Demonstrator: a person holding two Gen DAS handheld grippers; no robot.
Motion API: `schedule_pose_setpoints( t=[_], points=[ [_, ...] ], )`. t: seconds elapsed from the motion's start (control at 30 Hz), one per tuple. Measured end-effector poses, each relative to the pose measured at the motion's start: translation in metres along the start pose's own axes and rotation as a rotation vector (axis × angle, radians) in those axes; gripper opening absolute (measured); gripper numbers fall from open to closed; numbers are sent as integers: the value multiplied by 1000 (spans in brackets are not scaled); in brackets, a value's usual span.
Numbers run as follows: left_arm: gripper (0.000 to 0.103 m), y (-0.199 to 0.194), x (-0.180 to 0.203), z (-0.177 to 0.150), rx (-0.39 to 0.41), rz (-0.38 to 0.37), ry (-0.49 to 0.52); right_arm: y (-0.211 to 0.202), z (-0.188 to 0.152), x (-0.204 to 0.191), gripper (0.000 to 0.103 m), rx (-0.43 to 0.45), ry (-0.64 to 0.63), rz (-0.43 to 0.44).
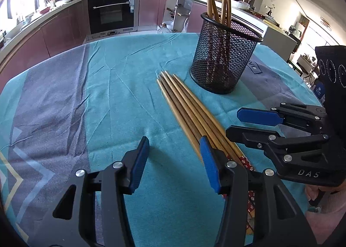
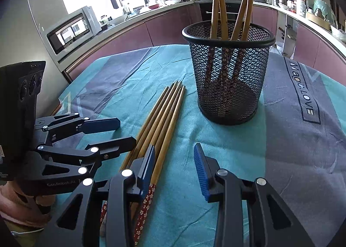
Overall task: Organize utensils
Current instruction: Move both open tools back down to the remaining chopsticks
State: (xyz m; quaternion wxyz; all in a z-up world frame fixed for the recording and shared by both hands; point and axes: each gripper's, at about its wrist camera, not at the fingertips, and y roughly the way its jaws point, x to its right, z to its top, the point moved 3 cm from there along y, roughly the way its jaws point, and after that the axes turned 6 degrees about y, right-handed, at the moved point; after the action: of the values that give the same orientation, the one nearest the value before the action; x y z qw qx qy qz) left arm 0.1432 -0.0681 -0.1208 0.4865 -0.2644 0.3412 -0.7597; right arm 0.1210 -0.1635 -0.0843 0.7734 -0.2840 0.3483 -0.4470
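Counter: a counter (image 1: 112,78) covered by a teal and grey towel-like cloth (image 2: 302,139) with a printed word patch near its right side in the right wrist view.
Chopstick holder: a black wire-mesh cup (image 1: 225,52) stood upright toward the far edge of the counter, right of the middle in the left wrist view.
Chopsticks in holder: four wooden chopsticks (image 2: 218,9) stood in the cup, leaning apart in two pairs, thin ends up.
Loose chopsticks: a bundle of wooden chopsticks (image 1: 186,104) lay flat on the cloth, side by side and touching, just beside the cup on its near side; thin tips pointed toward the far edge, red flower-patterned ends toward the near edge.
Left claw: the left claw (image 1: 175,160) hung low over the cloth with its jaws partly apart and nothing between them; its right finger (image 1: 208,160) sat at the left side of the bundle, contact not clear.
Right claw: the right claw (image 2: 175,160) was likewise partly apart; its left finger (image 2: 148,164) lay over the bundle, so that one chopstick showed inside the gap, unpressed.
Hands: part of a hand (image 2: 13,201) in a pink sleeve held the left claw's grip.
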Motion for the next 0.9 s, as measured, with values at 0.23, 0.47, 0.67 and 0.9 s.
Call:
schedule_pose_setpoints(
  t=[0.23, 0.47, 0.67, 0.9],
  points=[
    [50, 1, 2, -2, -3, 2, 4, 4, -1, -4, 35, -1, -14, -16],
    [51, 2, 4, -2, -5, 6, 17, 8, -1, -8, 35, 1, -26, -30],
    [49, 1, 4, -2, -7, 8, 32, 8, -2, -10, 35, 3, -39, -41],
    [50, 3, -1, -2, -11, -17, 13, 9, -2, -9, 35, 1, -46, -54]
  ],
)
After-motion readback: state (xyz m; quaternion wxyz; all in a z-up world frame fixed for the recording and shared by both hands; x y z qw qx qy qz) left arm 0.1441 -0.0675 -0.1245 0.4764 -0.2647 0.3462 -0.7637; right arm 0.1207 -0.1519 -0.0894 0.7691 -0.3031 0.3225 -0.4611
